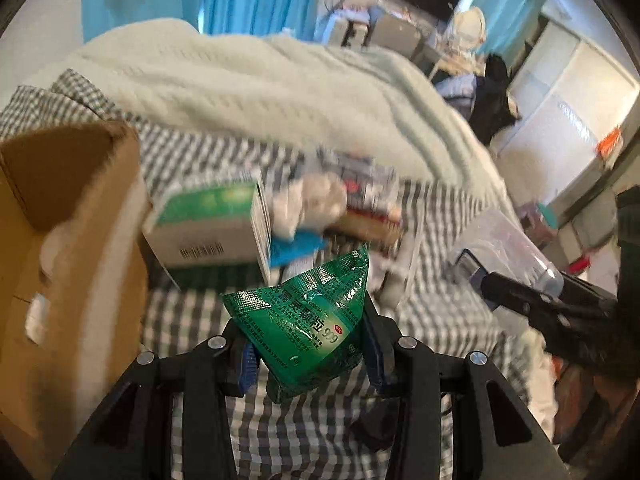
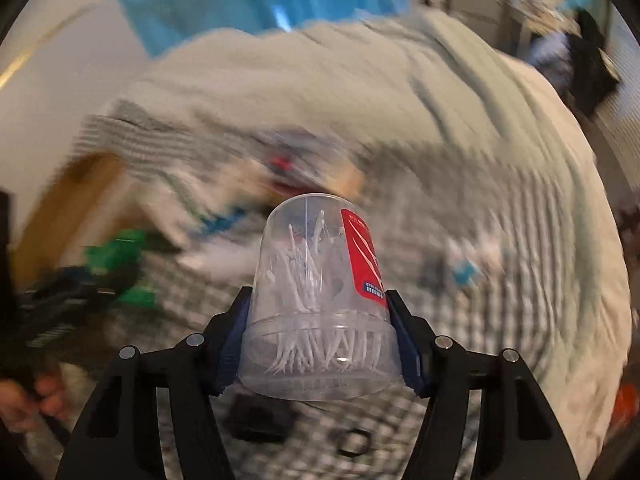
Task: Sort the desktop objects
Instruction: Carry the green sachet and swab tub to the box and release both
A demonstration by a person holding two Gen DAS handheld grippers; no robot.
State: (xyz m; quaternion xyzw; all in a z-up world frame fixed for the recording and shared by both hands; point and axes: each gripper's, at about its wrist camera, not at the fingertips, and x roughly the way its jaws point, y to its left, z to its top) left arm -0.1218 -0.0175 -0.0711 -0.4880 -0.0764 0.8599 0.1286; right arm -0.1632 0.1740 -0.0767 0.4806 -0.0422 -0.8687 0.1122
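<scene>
A green foil sachet [image 1: 304, 312] with white print hangs over the checked cloth, pinched between the blue pads of my left gripper [image 1: 308, 344], which is shut on it. A clear plastic tub [image 2: 316, 280] of white picks with a red label sits between the blue pads of my right gripper [image 2: 320, 320], which presses on its sides and holds it above the cloth. In the left wrist view the right gripper [image 1: 520, 296] and its tub [image 1: 508, 244] show at the right. The right wrist view is blurred, with the green sachet [image 2: 116, 256] at its left.
An open cardboard box [image 1: 68, 240] stands at the left. A green and white carton [image 1: 208, 220] and a heap of small items [image 1: 344, 200] lie on the checked cloth [image 1: 300, 432]. A pale blanket [image 1: 240, 80] lies behind. A hand [image 2: 24, 396] shows at the lower left.
</scene>
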